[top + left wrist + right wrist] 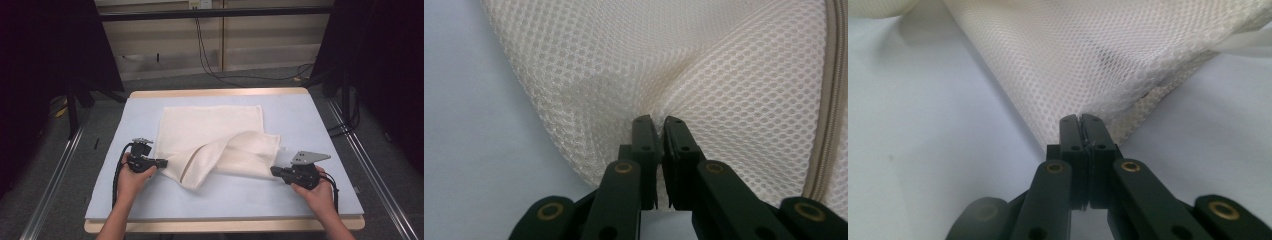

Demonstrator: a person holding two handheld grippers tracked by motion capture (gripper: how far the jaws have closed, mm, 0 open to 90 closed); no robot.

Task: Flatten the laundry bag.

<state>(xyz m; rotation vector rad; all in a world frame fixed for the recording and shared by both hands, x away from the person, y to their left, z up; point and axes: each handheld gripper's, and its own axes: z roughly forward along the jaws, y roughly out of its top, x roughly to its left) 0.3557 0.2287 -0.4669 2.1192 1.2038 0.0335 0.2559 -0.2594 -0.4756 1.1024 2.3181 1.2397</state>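
Item: cream mesh cloth, 1 pc. Loc: centre of pale blue worktop, far part lying flat, near part bunched into a twisted fold running from near-left corner to right side. Beige seam strip along one edge, seen in left gripper view.

L gripper: at cloth's near-left corner, jaws clenched on the mesh; in left gripper view the fabric puckers into the jaw tips. Held in person's left hand, cable trailing back along forearm.

R gripper: at cloth's near-right corner, jaws pressed together on the corner tip; in right gripper view mesh fans out from the tips. Grey three-cornered plate on top. Held in right hand.

Both grippers low over worktop, well apart, cloth between them. Surround: grey floor, wood wall panels, black cables beyond worktop.
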